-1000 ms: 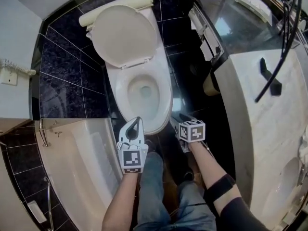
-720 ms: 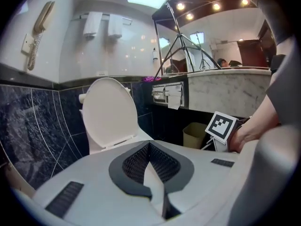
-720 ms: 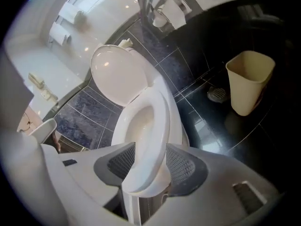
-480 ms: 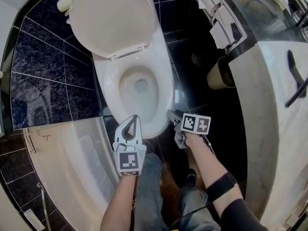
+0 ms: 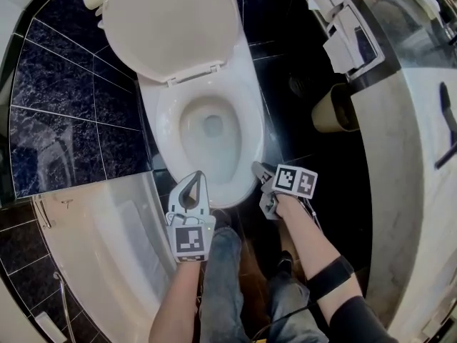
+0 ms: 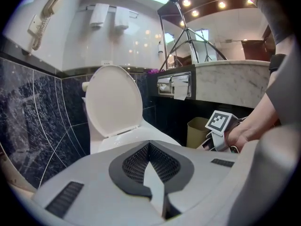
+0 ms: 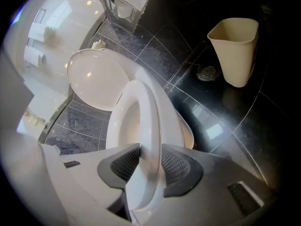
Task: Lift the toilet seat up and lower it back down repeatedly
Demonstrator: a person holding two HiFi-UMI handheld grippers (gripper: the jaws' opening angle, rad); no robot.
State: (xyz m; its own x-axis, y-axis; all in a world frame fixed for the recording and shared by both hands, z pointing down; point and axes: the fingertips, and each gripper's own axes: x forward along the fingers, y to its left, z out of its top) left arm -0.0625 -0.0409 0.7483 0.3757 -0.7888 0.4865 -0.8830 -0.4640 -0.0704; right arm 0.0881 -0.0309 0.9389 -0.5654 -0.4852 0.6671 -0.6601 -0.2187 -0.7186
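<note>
White glossy plastic made up the toilet seat [image 5: 250, 143], which lay flat on the bowl [image 5: 214, 164] with the lid [image 5: 171, 23] already raised at twelve o'clock. The right gripper [image 7: 148, 157] sat at the seat's front edge, about five o'clock of the bowl in the head view. Its jaws had just been closing. Its own view showed the edge between the ribbed pads, which appeared to lie against it on both sides. The left gripper [image 6: 149, 149] hung at six o'clock with its fingers brought together on nothing.

The step looked like the start of a lift. To do it well, the hold should be firmed up before any pull, since the smooth surface could slip from the pads. The lift should follow an arc about the hinges [image 5: 191, 77] at twelve o'clock. The wrist should turn with the seat rather than drag it straight up, and slow before the seat met the lid. The idle left gripper was best kept off the rim.

No brand, label or legible writing showed on the toilet, the waste bin [image 5: 332, 109] at three o'clock or the paper holder [image 6: 174, 84]. The marker cube [image 5: 295, 181] bore only black-and-white square patterns.
</note>
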